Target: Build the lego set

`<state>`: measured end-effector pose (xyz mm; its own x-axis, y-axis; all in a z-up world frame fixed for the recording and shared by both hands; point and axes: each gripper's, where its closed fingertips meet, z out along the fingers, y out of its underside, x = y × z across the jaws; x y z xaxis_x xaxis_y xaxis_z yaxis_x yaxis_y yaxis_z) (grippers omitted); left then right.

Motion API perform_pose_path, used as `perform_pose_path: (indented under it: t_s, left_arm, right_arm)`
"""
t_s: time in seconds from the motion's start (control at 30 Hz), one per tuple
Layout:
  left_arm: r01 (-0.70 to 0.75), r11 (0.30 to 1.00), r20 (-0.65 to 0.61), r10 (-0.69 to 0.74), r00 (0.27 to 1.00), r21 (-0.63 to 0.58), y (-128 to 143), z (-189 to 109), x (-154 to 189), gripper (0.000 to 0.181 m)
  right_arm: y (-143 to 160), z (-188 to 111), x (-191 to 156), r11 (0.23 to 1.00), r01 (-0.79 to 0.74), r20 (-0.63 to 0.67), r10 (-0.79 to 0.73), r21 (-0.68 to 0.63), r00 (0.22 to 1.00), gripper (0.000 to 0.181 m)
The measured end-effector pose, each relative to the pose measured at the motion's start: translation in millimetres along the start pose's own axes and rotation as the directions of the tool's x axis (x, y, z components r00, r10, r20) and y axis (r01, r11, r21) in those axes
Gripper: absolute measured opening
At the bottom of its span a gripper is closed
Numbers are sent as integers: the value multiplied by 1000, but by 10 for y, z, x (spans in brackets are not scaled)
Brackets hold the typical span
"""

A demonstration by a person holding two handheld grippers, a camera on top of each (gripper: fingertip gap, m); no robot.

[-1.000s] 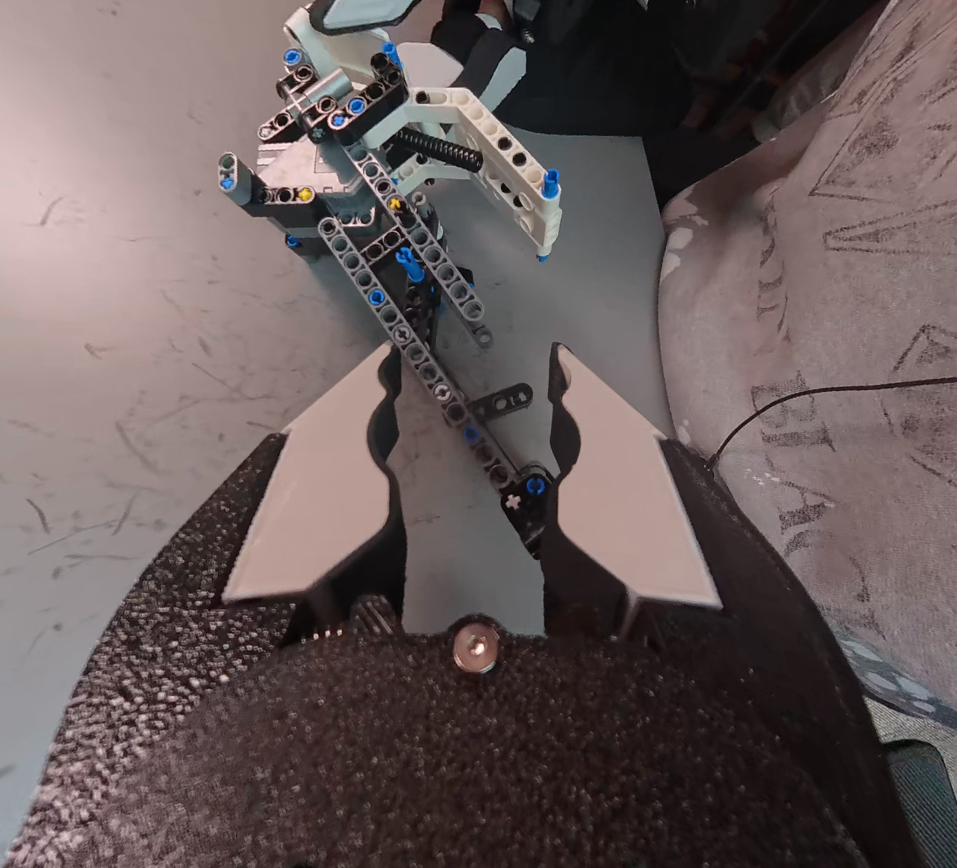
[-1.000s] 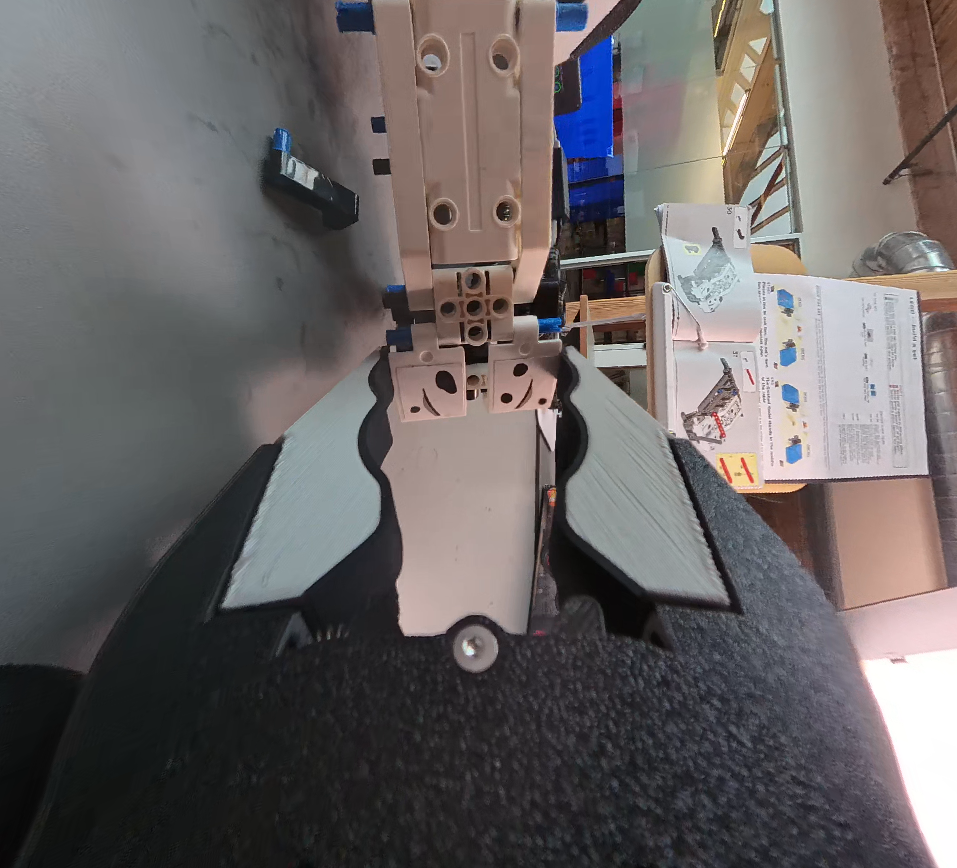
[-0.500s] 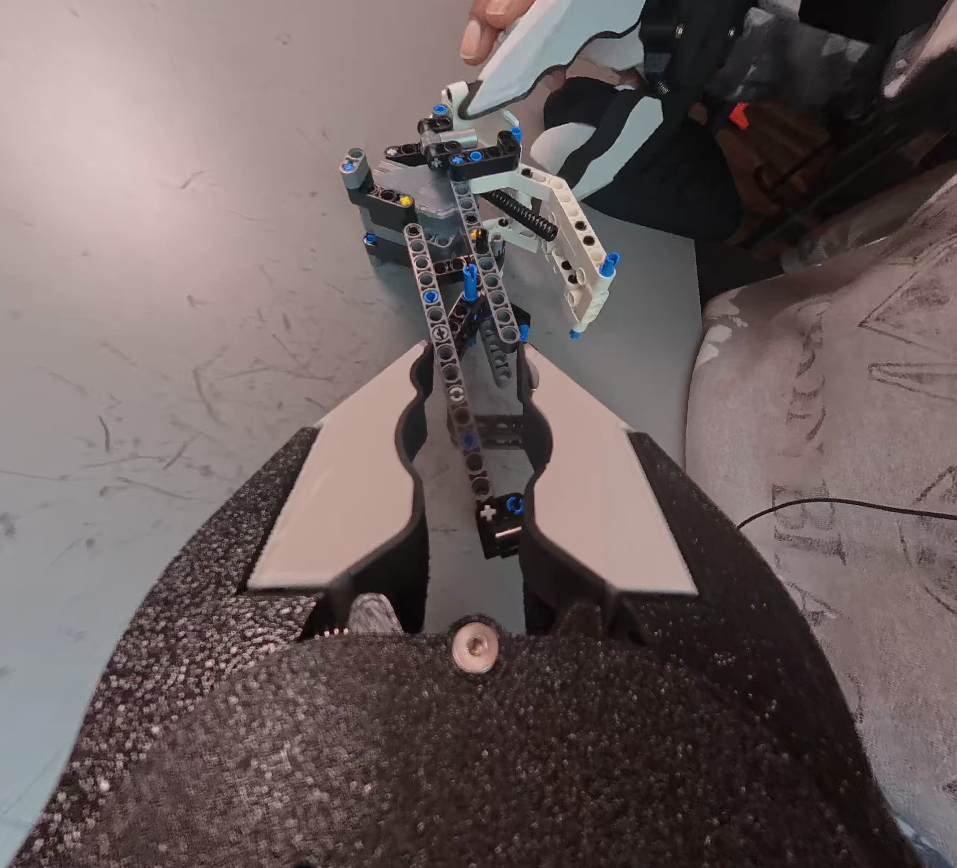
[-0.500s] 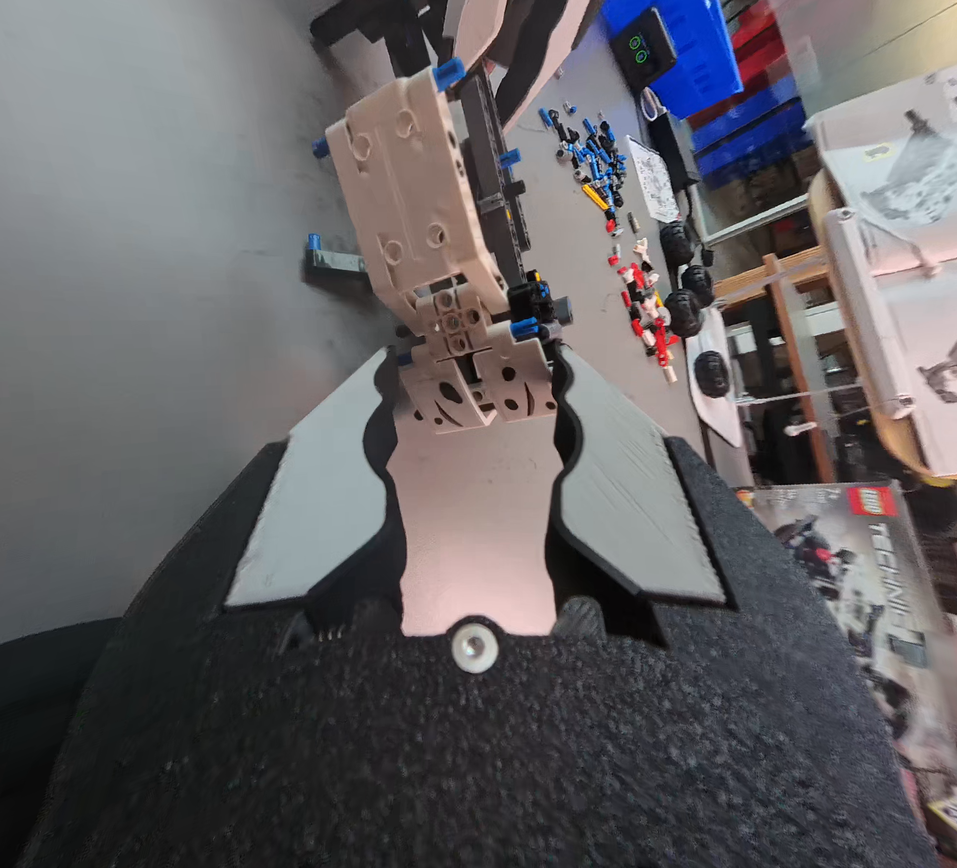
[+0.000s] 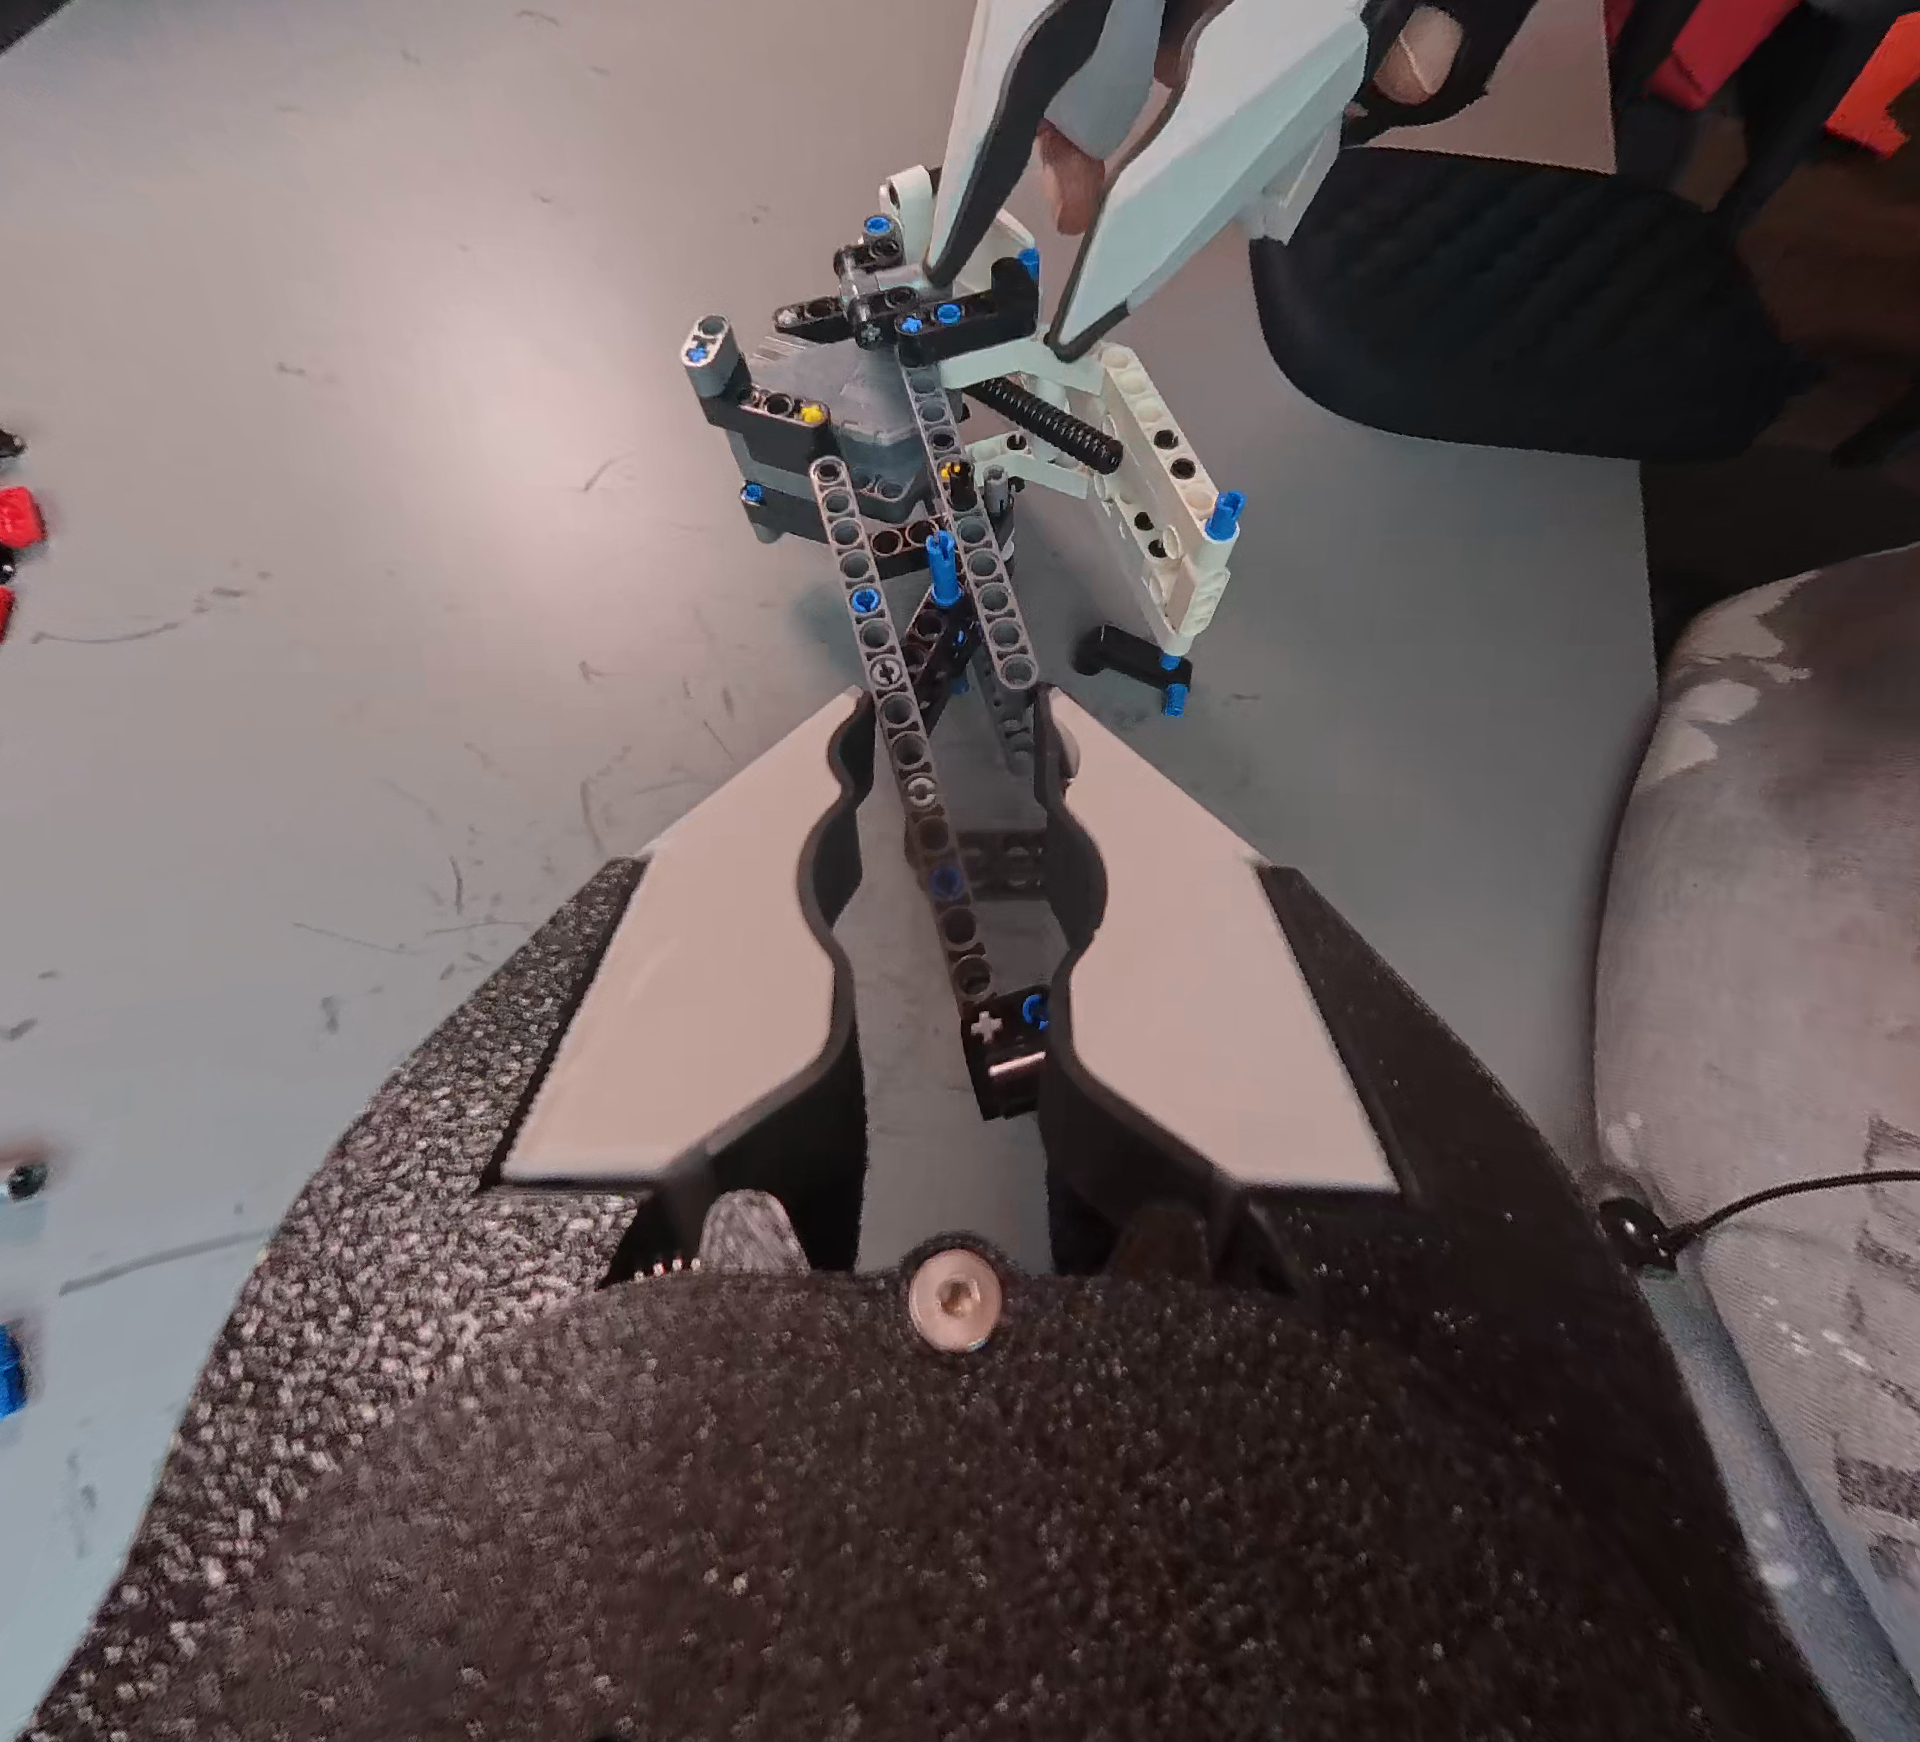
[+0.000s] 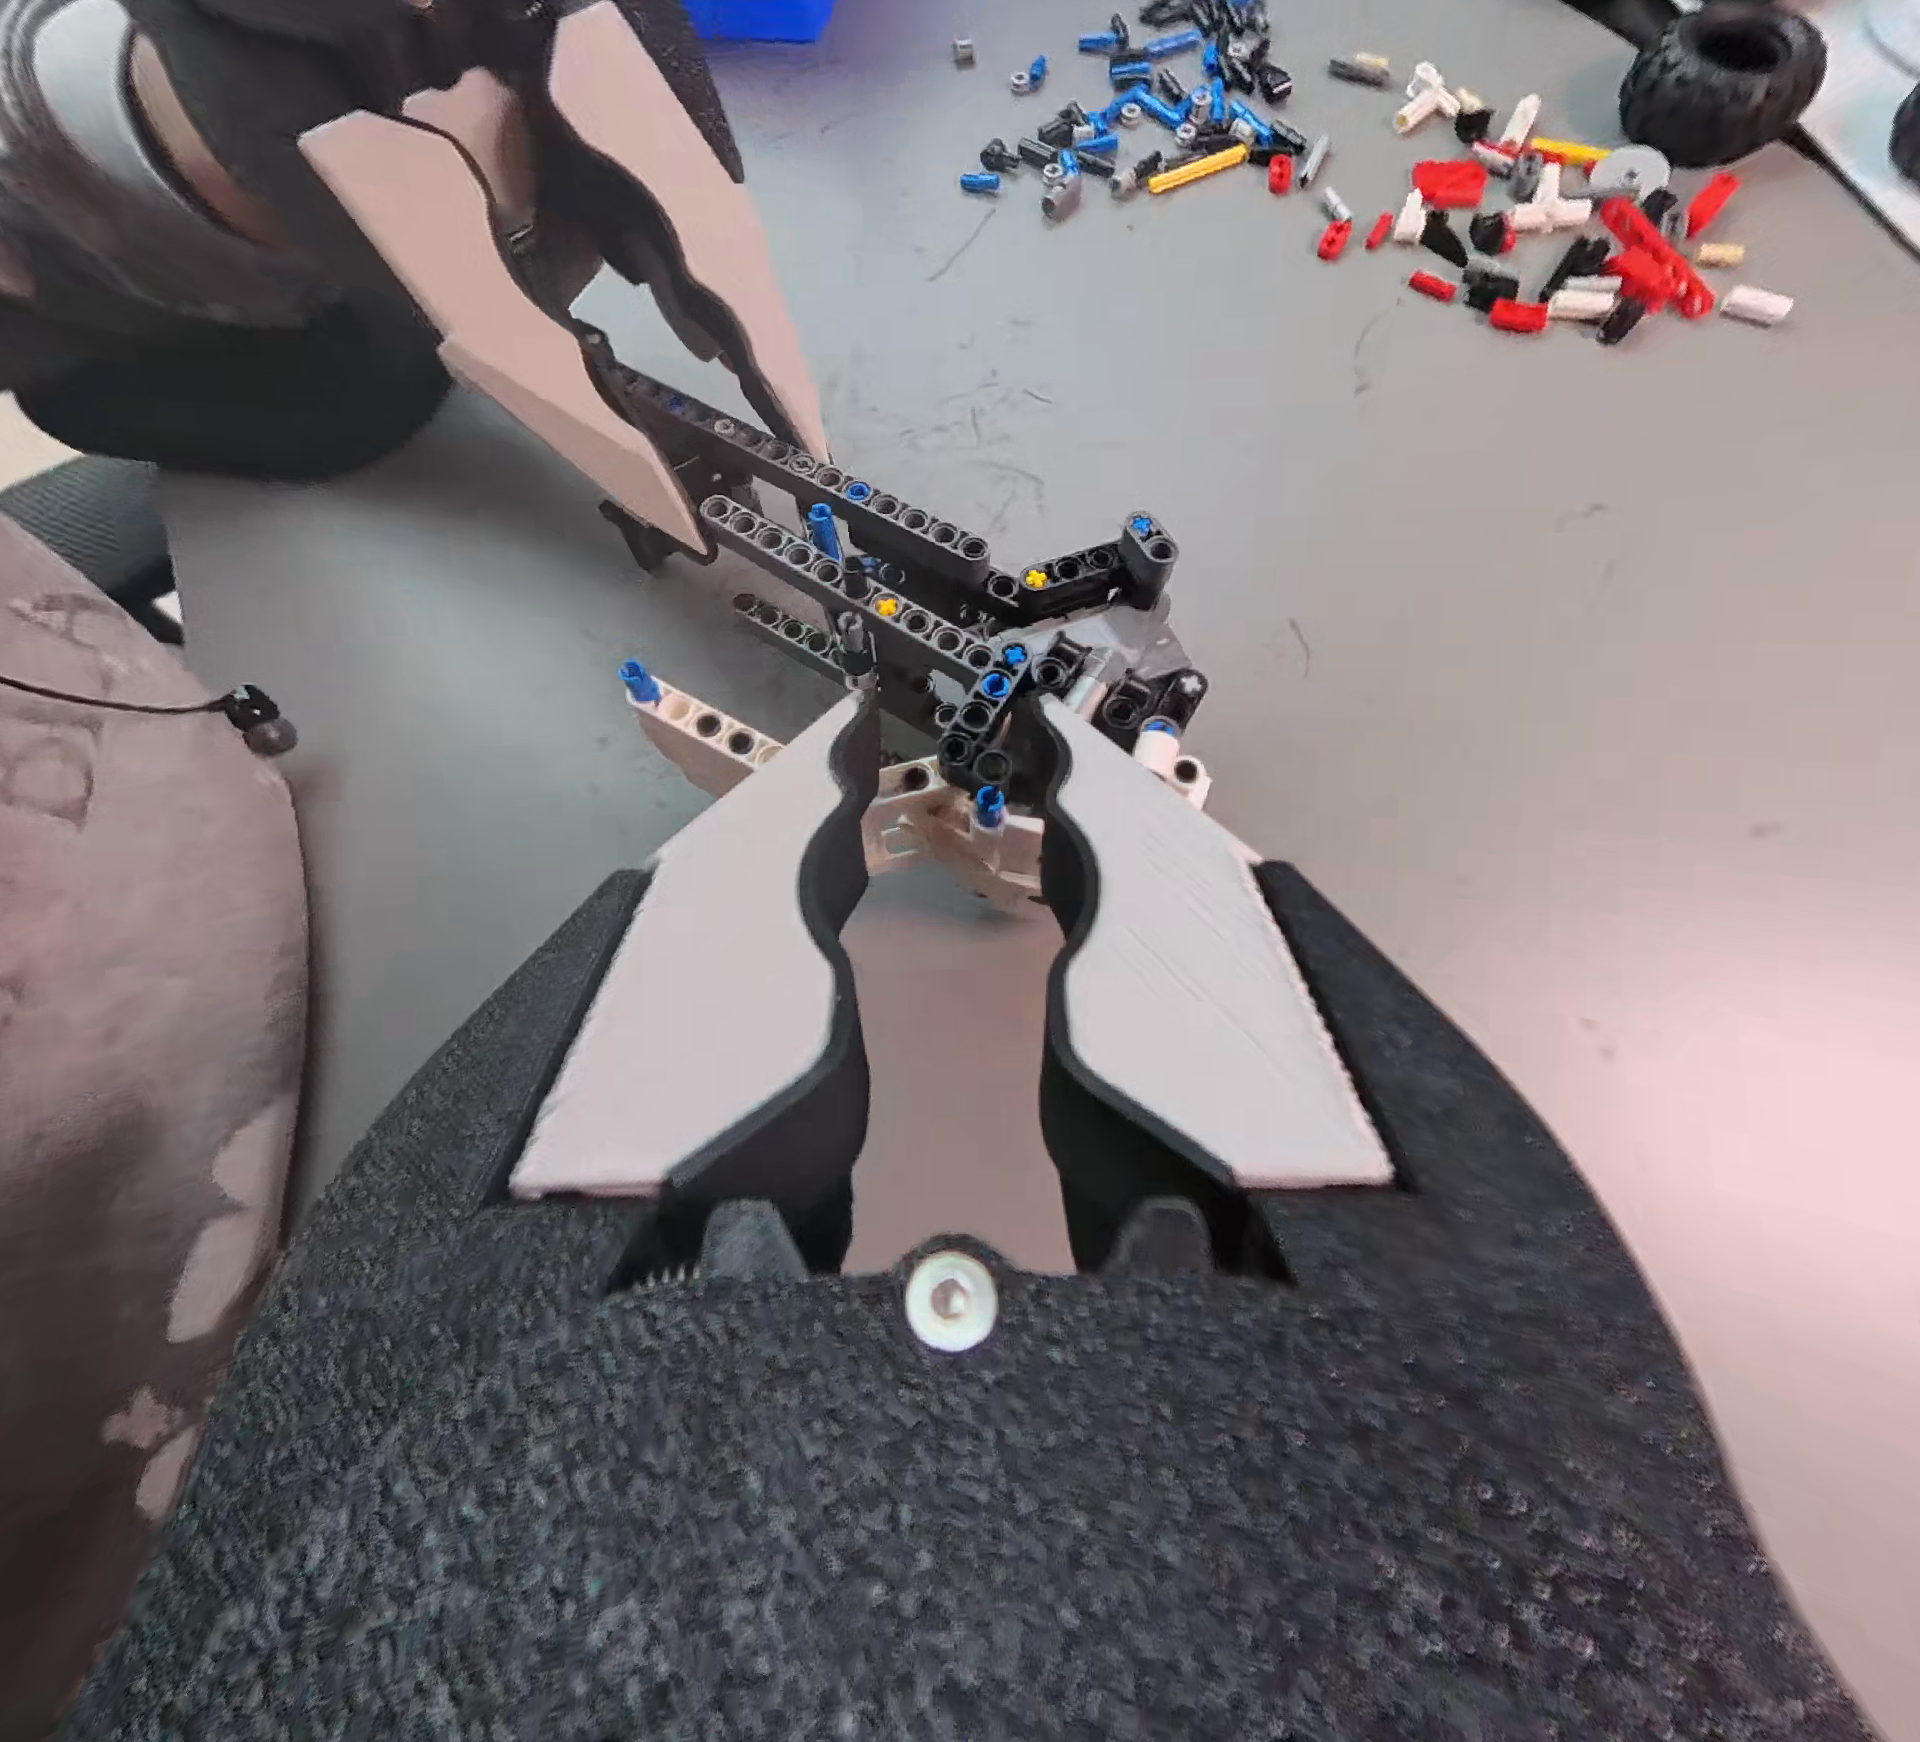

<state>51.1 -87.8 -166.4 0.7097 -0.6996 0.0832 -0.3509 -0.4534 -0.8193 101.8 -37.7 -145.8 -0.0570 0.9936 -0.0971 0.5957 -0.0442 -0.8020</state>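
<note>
Left tool [image 5: 951, 716] clamped on long grey studless beams [image 5: 914, 757]; right tool [image 6: 951, 726] clamped on white frame end [image 6: 966, 835], bracing half-built plastic lego chassis [image 5: 883, 445] above grey counter [image 5: 364, 342] for alignment.

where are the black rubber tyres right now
In the right wrist view, the black rubber tyres sit at the top right corner of the grey table, just beyond the scattered red and white pieces.

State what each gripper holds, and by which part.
Both grip the lego model. The left gripper clamps its two long grey beams near their free ends; the right gripper clamps the black-and-white end opposite.
</note>
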Motion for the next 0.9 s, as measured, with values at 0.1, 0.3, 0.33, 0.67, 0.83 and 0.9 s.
perform_pose_path:
  t_s: [0.1, 0.3, 0.33, 0.67, 0.83, 0.9]
  left_arm:
    - [-48, 999, 63, 48, 997, 0, -8, -9, -18, 30]
    - [-140, 989, 186, 145, 972, -38, -8, -13, -21, 29]
    - [-159, 986, 206, 165, 964, -48, -7, -9, -24, 29]
    - [-162, 986, 173, 166, 971, -32, -5, -2, -2, 32]
    - [-80, 996, 9, 80, 997, 37, -34, 6, 129, 53]
    - [-47, 998, -50, 49, 998, 45, -26, -2, 180, 65]
  right_arm:
    - [-9, 36, 80, 999, -25, -77, 23, -25, 997, 14]
    - [34, 77, 81, 988, 79, -189, -103, -129, 976, 16]
    - [49, 81, 87, 985, 96, -205, -125, -145, 971, 15]
    - [62, 127, 109, 999, -14, -139, 9, -37, 990, 7]
    - [67, 164, 93, 976, -215, 10, 215, 21, 977, 7]
    - [53, 170, 115, 962, -273, 41, 272, 25, 961, 6]
